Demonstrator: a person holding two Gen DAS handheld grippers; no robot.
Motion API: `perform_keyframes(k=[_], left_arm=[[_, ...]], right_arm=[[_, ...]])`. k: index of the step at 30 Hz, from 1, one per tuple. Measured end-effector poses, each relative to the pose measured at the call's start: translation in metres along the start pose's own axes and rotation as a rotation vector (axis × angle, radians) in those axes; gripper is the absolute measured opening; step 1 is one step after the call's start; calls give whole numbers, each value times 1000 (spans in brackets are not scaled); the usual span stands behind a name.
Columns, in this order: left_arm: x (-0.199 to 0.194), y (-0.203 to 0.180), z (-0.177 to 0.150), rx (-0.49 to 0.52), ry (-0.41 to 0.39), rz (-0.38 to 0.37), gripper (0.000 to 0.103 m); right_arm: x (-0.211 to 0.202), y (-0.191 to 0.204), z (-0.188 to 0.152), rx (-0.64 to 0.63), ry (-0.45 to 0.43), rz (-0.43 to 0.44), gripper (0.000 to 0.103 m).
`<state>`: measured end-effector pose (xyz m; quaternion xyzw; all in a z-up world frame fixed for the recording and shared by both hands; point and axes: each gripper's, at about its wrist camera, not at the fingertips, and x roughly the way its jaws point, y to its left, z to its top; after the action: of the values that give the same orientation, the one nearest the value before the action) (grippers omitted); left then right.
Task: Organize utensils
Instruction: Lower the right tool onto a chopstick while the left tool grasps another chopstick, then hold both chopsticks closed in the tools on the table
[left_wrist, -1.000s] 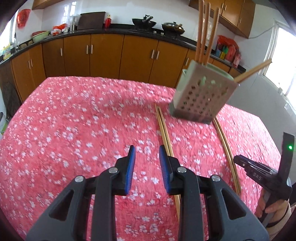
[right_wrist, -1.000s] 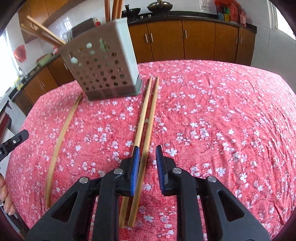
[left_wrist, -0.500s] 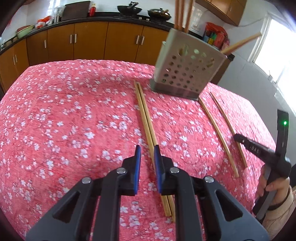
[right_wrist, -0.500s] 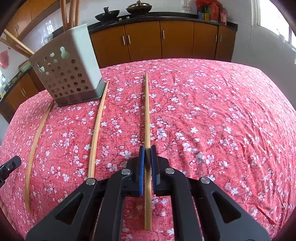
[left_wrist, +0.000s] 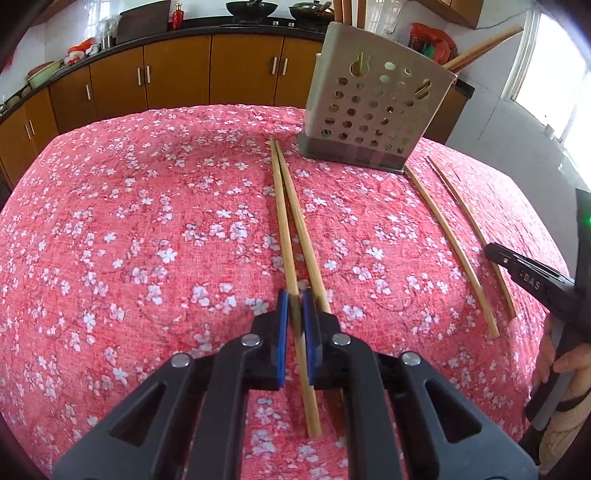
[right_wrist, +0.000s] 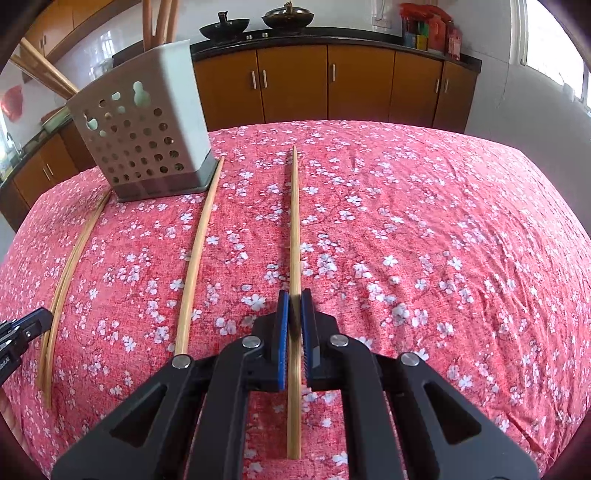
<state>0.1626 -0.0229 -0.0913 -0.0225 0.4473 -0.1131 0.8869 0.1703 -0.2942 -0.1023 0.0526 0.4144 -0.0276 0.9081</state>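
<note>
Right wrist view: right tool (right_wrist: 294, 325) clamped tight on a pale, slim, straight bamboo chopstick (right_wrist: 294, 221).

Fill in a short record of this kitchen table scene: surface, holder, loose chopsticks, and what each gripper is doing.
surface: table under a red floral cloth
holder: perforated utensil holder, upright at the far side, chopsticks already standing in it
left gripper: jaws shut on one chopstick of a touching pair
right gripper: jaws shut on a single chopstick
loose chopstick: lies beside the holder, ungripped
</note>
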Motion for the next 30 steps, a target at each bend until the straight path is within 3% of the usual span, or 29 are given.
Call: perform_keyframes(k=[6, 11, 16, 30], left_arm=[[5, 2, 6, 0, -18, 90, 8], [3, 41, 14, -86, -22, 155, 8], [1, 63, 16, -129, -34, 94, 9], [-1, 58, 12, -124, -58, 121, 9]], right_arm=[[-2, 10, -4, -42, -5, 12, 8], [0, -8, 1, -11, -11, -31, 8], [0, -18, 3, 6, -11, -31, 8], [0, -13, 5, -3, -9, -33, 8]])
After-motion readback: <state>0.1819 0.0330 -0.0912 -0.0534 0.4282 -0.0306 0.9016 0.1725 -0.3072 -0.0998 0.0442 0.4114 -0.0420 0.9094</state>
